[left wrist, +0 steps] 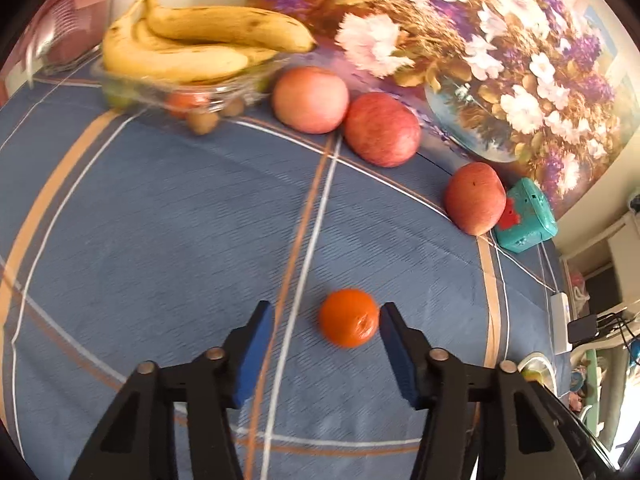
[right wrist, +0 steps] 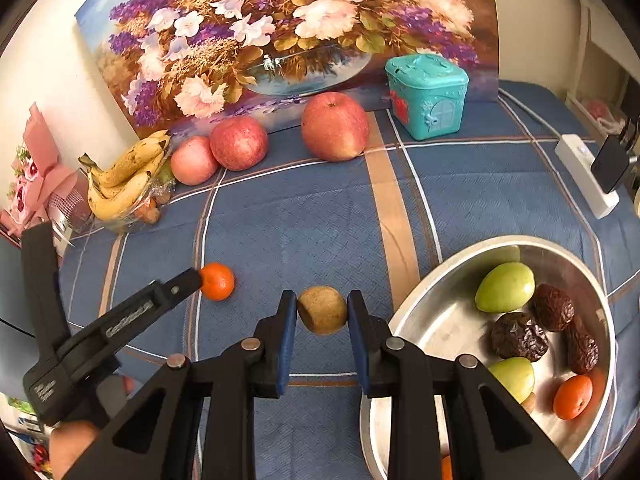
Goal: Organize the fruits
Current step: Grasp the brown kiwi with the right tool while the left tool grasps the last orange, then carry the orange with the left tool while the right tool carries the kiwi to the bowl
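Note:
A small orange mandarin [left wrist: 349, 317] lies on the blue checked cloth. My left gripper [left wrist: 326, 316] is open around it, the right finger close to it. It also shows in the right wrist view [right wrist: 217, 281], with the left gripper [right wrist: 192, 280] reaching it from the left. My right gripper [right wrist: 322, 310] is shut on a small brown round fruit [right wrist: 322, 309], held above the cloth just left of a metal bowl [right wrist: 436, 316]. The bowl holds green fruits [right wrist: 505, 287], dark dried dates [right wrist: 519, 336] and an orange mandarin [right wrist: 573, 397].
Three red apples [left wrist: 382, 129] [right wrist: 335, 126] line the back by a flower painting [right wrist: 304, 28]. Bananas [left wrist: 200, 44] lie on a clear tray with small fruits at the back left. A teal box [right wrist: 426, 94] stands at the back. A white power strip [right wrist: 586, 176] lies right.

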A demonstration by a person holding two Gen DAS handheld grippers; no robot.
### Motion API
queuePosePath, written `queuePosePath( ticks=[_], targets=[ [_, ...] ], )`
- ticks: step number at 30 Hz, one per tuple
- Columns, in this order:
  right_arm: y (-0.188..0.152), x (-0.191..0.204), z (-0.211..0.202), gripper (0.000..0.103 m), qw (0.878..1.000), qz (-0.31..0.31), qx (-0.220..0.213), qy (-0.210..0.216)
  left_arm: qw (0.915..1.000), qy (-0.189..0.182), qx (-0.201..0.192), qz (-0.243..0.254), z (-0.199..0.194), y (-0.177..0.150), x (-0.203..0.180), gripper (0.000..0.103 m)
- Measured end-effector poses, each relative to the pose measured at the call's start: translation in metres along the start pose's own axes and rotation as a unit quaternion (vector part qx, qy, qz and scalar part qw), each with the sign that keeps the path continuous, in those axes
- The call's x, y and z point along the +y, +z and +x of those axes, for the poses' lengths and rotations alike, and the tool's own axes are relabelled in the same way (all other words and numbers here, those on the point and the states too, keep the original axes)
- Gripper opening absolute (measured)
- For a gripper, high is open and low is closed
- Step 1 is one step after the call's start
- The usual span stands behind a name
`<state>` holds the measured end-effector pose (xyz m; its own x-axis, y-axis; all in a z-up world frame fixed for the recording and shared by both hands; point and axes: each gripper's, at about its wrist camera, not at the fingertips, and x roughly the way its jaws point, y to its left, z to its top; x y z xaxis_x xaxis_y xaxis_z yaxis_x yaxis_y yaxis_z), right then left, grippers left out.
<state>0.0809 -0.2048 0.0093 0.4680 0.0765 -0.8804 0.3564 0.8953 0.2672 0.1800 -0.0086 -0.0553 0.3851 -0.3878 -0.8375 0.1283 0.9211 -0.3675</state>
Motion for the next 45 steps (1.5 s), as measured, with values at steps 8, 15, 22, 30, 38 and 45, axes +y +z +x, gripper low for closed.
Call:
queuePosePath(
  ticks=[8,15,22,30,38,45],
  targets=[
    [0.0,-0.006,0.005,0.027,1.0,0.01,0.007,0.012,1.0,0.001,0.003,0.008,0.018,0.0,-0.012,0.043],
    [0.0,-0.009,0.005,0.027,1.0,0.01,0.008,0.009,0.9997,0.01,0.002,0.024,0.011,-0.004,-0.019,0.036],
    [-0.005,-0.009,-0.008,0.027,1.0,0.002,-0.003,0.004,0.9996,0.012,0.004,0.024,-0.011,-0.014,-0.016,0.036],
    [-0.021,-0.006,-0.028,0.027,1.0,-0.003,-0.007,0.007,0.9996,0.01,-0.001,0.025,-0.043,-0.032,-0.02,0.036],
    [-0.043,-0.002,-0.044,0.027,1.0,-0.014,-0.003,0.002,0.999,0.012,0.001,0.043,-0.07,-0.06,-0.023,0.036],
    [-0.066,-0.009,-0.059,0.027,1.0,-0.028,0.005,-0.011,0.9979,0.006,-0.007,0.065,-0.09,-0.082,-0.027,0.036]
  ],
)
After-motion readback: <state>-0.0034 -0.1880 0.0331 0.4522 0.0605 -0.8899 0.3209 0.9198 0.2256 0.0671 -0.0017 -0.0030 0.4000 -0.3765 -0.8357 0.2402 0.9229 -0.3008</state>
